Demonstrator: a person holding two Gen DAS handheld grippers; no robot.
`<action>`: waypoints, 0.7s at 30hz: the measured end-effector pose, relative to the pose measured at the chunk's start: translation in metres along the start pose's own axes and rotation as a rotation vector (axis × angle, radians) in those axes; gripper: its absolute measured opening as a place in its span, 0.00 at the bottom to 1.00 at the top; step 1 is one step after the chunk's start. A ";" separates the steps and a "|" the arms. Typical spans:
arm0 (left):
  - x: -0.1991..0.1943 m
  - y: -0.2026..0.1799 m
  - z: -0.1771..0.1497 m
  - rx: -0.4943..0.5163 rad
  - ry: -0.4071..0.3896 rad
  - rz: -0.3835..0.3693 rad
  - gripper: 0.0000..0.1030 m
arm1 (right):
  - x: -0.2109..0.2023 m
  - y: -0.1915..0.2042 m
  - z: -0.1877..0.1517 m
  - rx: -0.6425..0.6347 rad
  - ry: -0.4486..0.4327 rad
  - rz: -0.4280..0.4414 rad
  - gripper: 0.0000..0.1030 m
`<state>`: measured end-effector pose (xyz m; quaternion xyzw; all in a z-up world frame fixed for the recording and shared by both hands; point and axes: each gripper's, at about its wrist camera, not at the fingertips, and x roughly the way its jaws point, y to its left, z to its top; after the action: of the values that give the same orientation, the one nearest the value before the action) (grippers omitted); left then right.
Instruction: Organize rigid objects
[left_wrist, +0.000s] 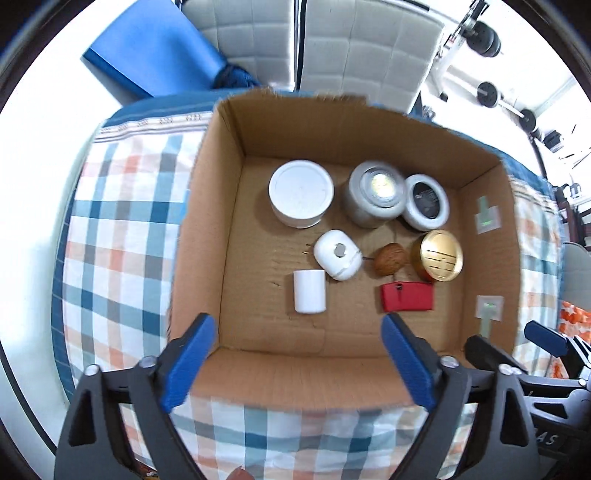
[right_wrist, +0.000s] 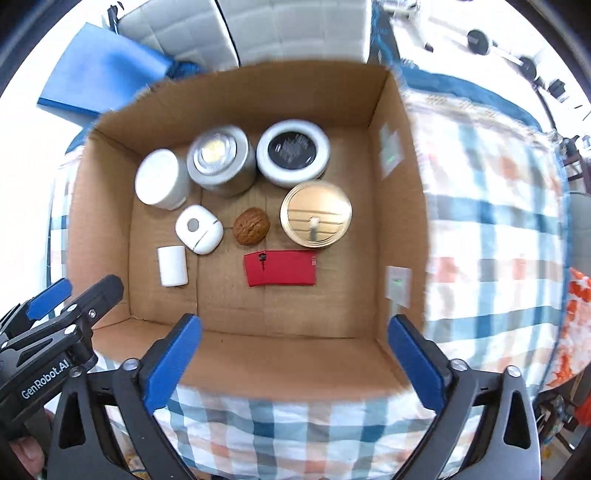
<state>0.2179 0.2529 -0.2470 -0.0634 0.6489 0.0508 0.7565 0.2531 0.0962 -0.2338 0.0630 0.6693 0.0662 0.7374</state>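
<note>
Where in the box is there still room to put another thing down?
The cardboard box has bare floor along its near wall, in front of the white tube and red case. There is also a bare strip on the right, beside the gold lid. The back row of three round jars is crowded.

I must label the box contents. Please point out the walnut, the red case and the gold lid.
walnut (right_wrist: 251, 225): right wrist view, middle of its shell.
red case (right_wrist: 279, 268): right wrist view, middle of its flat top face.
gold lid (right_wrist: 316, 213): right wrist view, middle of its round top.
</note>
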 end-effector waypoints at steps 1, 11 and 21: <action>-0.003 0.004 0.003 -0.002 -0.013 -0.007 0.99 | -0.012 -0.002 -0.004 0.001 -0.021 0.000 1.00; -0.103 -0.006 -0.040 0.024 -0.203 -0.033 1.00 | -0.122 -0.010 -0.073 -0.016 -0.190 0.002 1.00; -0.187 -0.004 -0.078 0.034 -0.316 -0.039 1.00 | -0.218 -0.020 -0.125 0.005 -0.337 0.022 1.00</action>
<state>0.1137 0.2378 -0.0737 -0.0542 0.5210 0.0344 0.8511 0.1084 0.0375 -0.0359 0.0824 0.5356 0.0611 0.8382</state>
